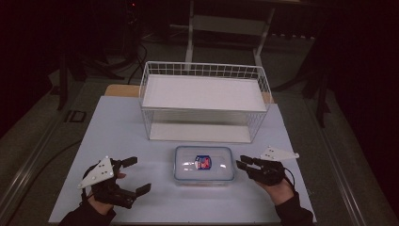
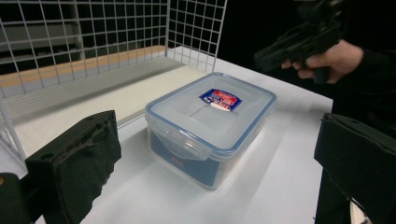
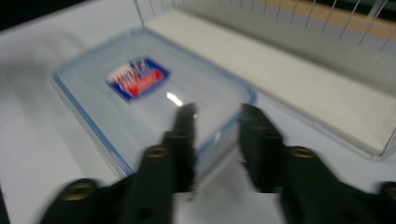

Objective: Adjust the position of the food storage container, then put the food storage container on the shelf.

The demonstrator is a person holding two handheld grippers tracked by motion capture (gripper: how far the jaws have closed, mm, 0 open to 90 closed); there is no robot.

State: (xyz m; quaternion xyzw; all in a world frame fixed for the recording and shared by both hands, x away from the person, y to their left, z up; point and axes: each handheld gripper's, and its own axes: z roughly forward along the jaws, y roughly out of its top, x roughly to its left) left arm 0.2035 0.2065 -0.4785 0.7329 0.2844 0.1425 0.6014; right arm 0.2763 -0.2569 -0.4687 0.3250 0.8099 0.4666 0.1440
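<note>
Near the front edge of the white table (image 1: 122,132), about midway between its left and right sides, sits a clear plastic container (image 1: 204,165) with a blue-rimmed snap-on lid and a red and blue label (image 1: 203,162) on top; the lid is on and the side clip facing the left gripper view lies flat against the wall. Just behind the container, toward the table's far edge, stands a white wire basket (image 1: 203,70) with a white shelf board inside it, its front foot close to the container but apart from it. The left gripper (image 1: 134,175) hovers over the front left part of the table, well to the left of the container, its two jaws spread wide with nothing between them; in the left gripper view the container lies in the gap ahead of them, untouched. The right gripper (image 1: 242,162) is held just off the container's right end, toward the front right corner of the table, its grey plate tilted above the hand. Its jaws stand a little way apart and point at the container's right edge; the right gripper view is blurred, yet the pads (image 3: 184,140) appear to clasp nothing.
</note>
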